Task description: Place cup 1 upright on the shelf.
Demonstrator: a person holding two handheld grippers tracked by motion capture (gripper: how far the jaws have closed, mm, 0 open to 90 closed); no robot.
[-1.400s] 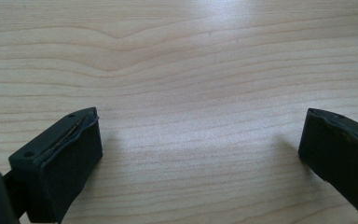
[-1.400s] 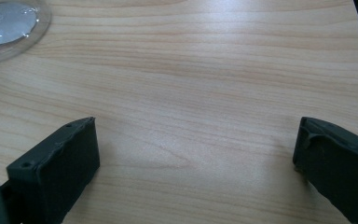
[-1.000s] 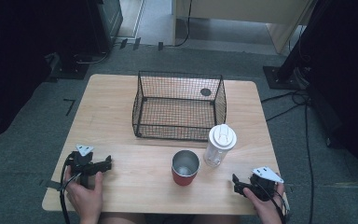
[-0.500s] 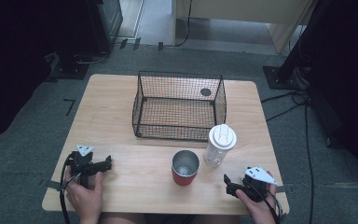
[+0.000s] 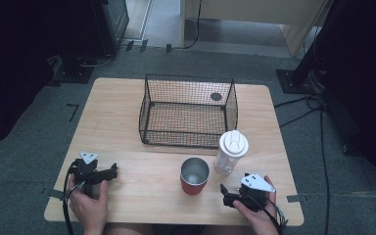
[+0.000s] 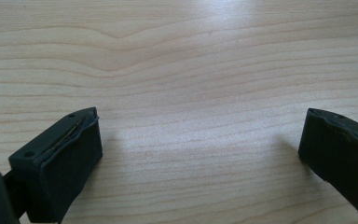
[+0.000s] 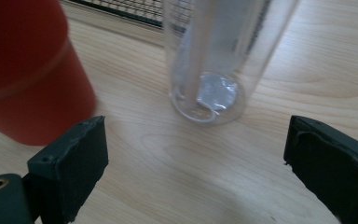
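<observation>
Item: clear shaker bottle [image 5: 232,152], white flip lid, being stood upright on the desk [image 5: 127,122] just in front of the wire basket's [image 5: 188,110] front right corner.

Neighbouring item: red cup [image 5: 194,176], steel-lined, open-topped, being kept upright just beside the bottle, on the side away from the basket's right corner and a little nearer the desk's front edge. The two are judged apart, though narrowly.

Contents: in the right gripper view, a wire mixing piece [image 7: 205,100] is being seen through the wall of the bottle [image 7: 214,56] at its base; no liquid is being shown, so a light load is being judged.

Handling notes: the wall is being judged thin plastic, smooth, somewhat slippery, and liable to flex under a hard squeeze. It is tall and narrow, so tipping is being considered the main risk. A hold across the mid-body, below the lid and level, is being recommended, from the side away from the cup [image 7: 25,70].

Right gripper [image 5: 227,194]: being held in front of the bottle, further from the basket, aimed at the bottle's base; its jaws have just been closing somewhat but are being kept spread, with nothing between them.

Left gripper [image 5: 111,171]: being rested well away from the bottle, toward the desk's front left; jaws spread over bare wood [image 6: 191,93], nothing held.
</observation>
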